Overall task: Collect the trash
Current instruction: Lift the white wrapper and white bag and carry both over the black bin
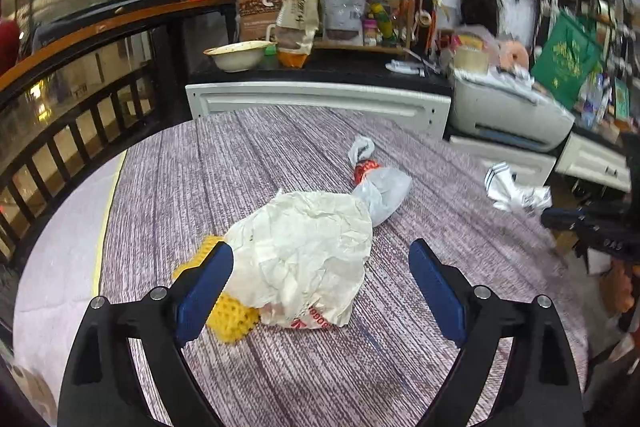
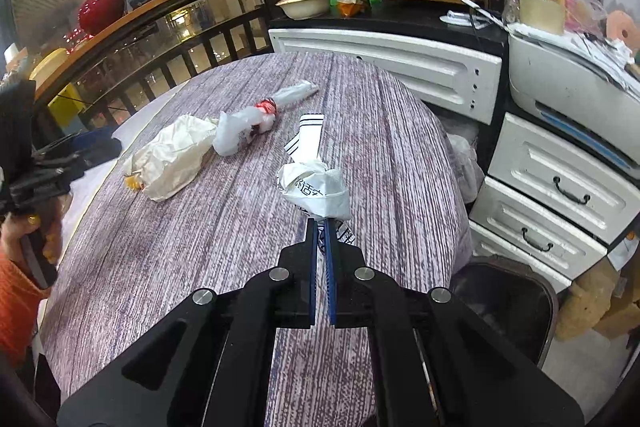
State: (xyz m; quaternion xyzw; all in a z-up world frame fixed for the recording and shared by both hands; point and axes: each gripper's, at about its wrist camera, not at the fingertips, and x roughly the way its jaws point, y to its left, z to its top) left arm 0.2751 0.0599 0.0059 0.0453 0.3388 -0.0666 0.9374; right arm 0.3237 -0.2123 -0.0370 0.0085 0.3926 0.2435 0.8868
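My right tongs [image 2: 321,227] are clamped on a crumpled white wrapper [image 2: 316,193], lifted off the counter [image 2: 192,267] — not yet in the dark bin [image 2: 508,303] at its right edge. My left tongs [image 1: 320,287] gape wide, empty, around the paper bag [image 1: 304,251]. That bag, yellow netting [image 1: 230,321] and the plastic bag [image 1: 380,193] are left to collect.

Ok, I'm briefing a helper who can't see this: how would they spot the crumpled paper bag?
Start at the round table with the striped purple-grey cloth. Near its middle lies a row of litter, beside a knotted clear plastic bag with a red band. The crumpled paper bag is the largest piece, cream-white, red print at one end, yellow netting sticking out beneath it.
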